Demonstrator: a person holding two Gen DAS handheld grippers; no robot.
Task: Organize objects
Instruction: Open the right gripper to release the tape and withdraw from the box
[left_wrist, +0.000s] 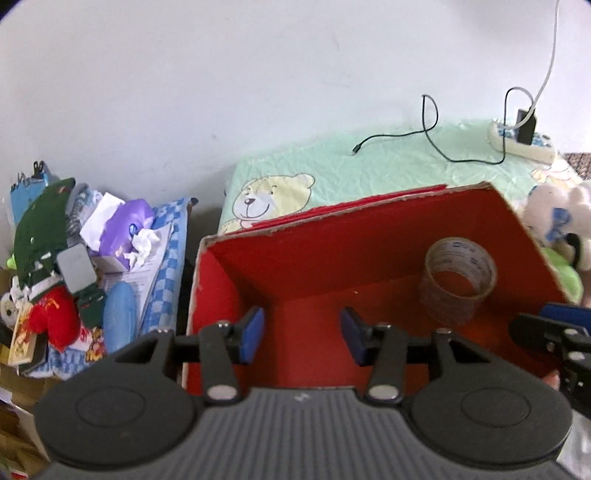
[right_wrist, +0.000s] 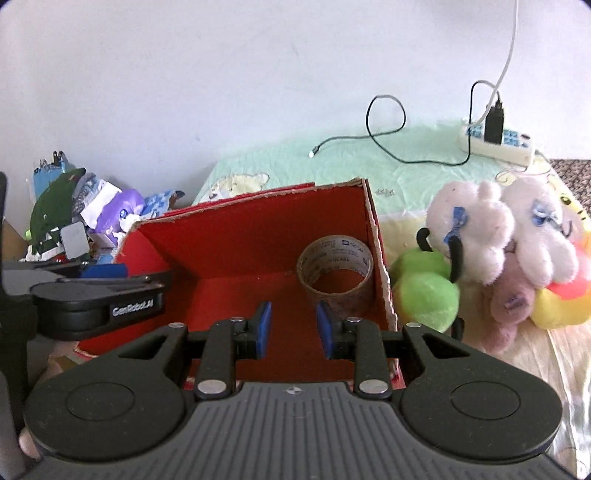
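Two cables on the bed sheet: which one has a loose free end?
The black cable: it loops across the green sheet and ends unplugged. The white cable runs up the wall from the power strip.

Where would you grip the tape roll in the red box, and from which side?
Grip the tape roll by its ring wall, one finger in the open hole and one outside, coming down from above. It lies flat near the red box's right wall, leaving little room beside it, so I would pinch the left side.

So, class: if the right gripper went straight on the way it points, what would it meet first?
Probably the red box's floor, just left of the tape roll. The open right gripper holds nothing; depth is unclear.
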